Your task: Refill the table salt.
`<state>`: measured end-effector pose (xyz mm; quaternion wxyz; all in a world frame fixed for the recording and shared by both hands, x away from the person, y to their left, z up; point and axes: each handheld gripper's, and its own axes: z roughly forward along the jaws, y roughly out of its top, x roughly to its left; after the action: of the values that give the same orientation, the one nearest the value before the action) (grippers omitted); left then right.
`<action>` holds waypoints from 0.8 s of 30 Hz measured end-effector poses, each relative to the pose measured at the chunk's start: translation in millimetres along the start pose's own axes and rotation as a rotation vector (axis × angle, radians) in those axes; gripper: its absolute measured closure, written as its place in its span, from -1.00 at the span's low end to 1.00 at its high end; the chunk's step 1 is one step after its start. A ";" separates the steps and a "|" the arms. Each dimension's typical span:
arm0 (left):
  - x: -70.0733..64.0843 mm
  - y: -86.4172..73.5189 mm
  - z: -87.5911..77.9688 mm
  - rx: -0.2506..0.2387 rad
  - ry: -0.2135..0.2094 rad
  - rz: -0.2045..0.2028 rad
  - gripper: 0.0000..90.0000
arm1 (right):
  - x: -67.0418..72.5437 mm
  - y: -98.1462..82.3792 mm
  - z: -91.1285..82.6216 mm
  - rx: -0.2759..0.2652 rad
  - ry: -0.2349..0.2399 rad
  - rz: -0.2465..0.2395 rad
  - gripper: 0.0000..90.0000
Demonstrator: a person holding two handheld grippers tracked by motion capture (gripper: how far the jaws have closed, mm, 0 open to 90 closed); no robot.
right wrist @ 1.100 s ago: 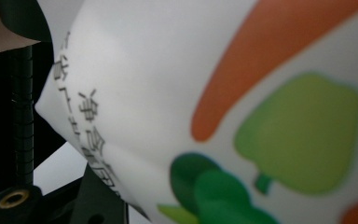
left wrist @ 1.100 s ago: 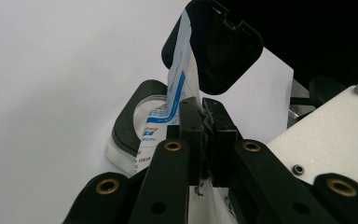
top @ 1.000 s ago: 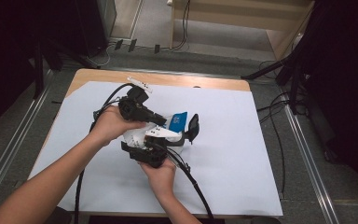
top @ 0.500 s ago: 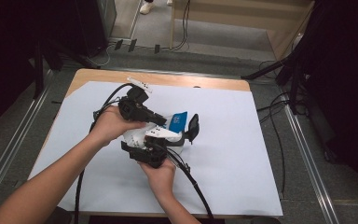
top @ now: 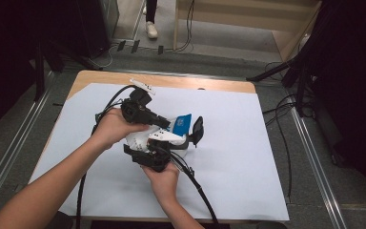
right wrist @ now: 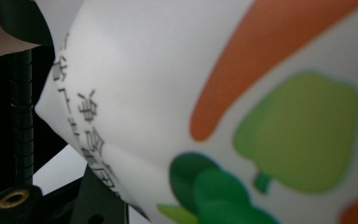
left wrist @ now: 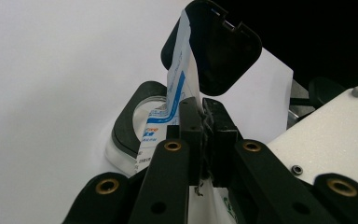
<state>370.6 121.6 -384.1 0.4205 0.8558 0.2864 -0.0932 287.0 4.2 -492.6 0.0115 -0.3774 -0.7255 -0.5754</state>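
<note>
Pinching pouch (left wrist: 179, 88), apparently both grippers.

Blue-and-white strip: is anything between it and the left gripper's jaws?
Nothing visible. The left gripper is clamped straight on the blue-and-white strip; the open black lid stands behind it.

Over the white-covered wooden table (top: 228, 157), both black grippers, left gripper (top: 164, 125) and right gripper (top: 178, 143), grip a white plastic packet (top: 140, 139) with a blue-printed flap.
</note>
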 end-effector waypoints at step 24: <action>0.6 1.0 -2.6 -0.004 0.002 0.000 0.96 | 1.4 0.0 0.8 -0.015 0.014 0.030 0.15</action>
<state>371.5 123.3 -382.1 0.4219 0.8550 0.2873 -0.0917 286.3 5.5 -492.3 0.0221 -0.3842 -0.7153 -0.5833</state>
